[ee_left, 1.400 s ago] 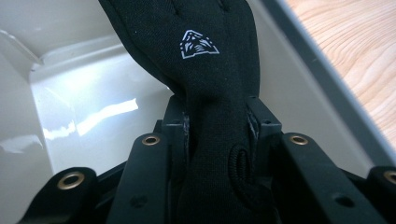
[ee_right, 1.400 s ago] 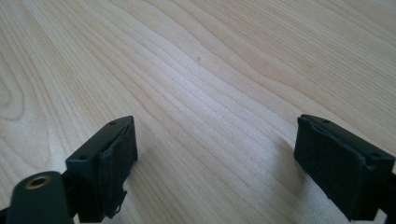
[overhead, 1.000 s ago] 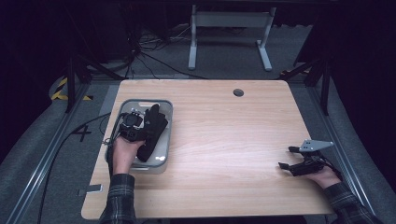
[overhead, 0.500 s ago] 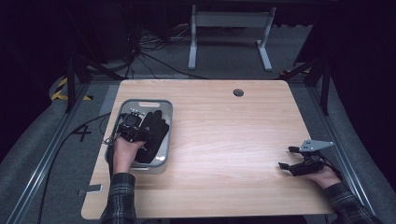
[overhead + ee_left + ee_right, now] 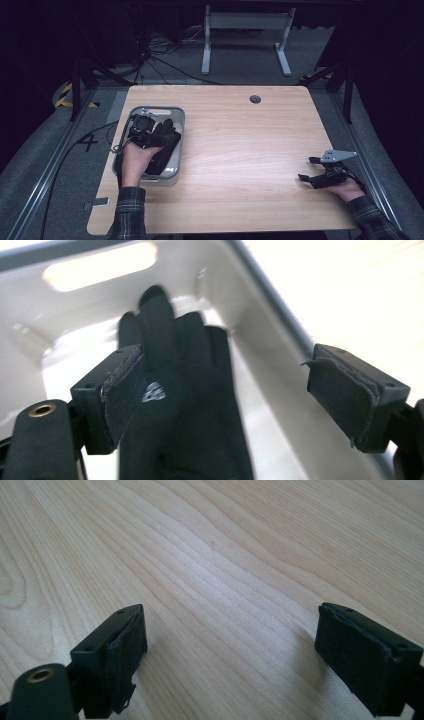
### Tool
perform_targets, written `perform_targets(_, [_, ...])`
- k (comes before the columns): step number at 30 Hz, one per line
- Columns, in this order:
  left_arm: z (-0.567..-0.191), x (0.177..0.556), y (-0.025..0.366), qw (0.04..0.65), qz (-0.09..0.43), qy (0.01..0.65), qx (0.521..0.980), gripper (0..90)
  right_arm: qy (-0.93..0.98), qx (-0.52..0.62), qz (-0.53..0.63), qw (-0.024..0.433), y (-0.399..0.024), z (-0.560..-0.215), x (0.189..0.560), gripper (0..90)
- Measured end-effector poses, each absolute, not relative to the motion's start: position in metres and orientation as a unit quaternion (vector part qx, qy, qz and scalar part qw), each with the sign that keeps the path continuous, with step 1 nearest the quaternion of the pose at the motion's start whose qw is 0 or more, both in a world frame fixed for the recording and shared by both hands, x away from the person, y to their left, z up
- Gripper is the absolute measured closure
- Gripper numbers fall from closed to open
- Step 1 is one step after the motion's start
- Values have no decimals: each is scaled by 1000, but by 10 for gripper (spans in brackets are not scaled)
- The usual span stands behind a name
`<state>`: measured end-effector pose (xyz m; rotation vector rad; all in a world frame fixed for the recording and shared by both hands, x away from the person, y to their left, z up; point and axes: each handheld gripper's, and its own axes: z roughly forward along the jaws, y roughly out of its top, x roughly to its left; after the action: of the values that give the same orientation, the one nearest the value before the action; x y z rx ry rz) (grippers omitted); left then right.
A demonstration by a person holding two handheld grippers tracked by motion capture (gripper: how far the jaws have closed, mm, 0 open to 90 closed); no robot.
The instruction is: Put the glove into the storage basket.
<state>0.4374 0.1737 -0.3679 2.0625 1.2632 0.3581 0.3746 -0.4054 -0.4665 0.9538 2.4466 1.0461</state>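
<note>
A black glove (image 5: 164,150) lies in the grey metal tray (image 5: 179,131) at the table's left side, its fingers towards the tray's far end. My left gripper (image 5: 145,131) hovers just above it. In the left gripper view my left gripper (image 5: 225,385) has just been opening: the jaws stand wide apart over the glove (image 5: 185,405), and the pads do not press on it. The tray (image 5: 60,310) wall shows pale behind. Near the right front edge, my right gripper (image 5: 306,170) rests low over the wood. Its jaws (image 5: 230,645) are open with only bare table (image 5: 200,555) between them.
The wooden table (image 5: 240,145) has a round cable hole (image 5: 255,99) at its far middle. A metal desk frame (image 5: 245,22) and cables lie on the floor behind. A cable trails off the table's left edge (image 5: 85,142).
The left hand has lifted a little over the tray, and the glove has settled lower in it. The right hand has not moved.
</note>
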Motion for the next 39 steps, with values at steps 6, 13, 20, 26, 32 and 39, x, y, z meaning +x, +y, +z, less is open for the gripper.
perform_targets(6, [-358,436,151,360,130,460,801,163,855,333,365,157,-405,-466,375,139])
perform_targets(13, [-354,430,124,385,121,435,805,163,855,333,366,157,-405,-466,375,139])
perform_targets(20, [-358,421,94,401,109,408,813,160,855,333,365,157,-405,-466,375,139])
perform_targets(26, [-365,414,67,404,101,390,821,157,855,334,365,156,-405,-466,374,139])
perform_targets(32, [-375,406,40,404,95,369,832,149,855,334,365,156,-405,-466,374,138])
perform_targets(39, [-389,396,12,403,89,347,842,141,855,333,365,156,-405,-466,374,137])
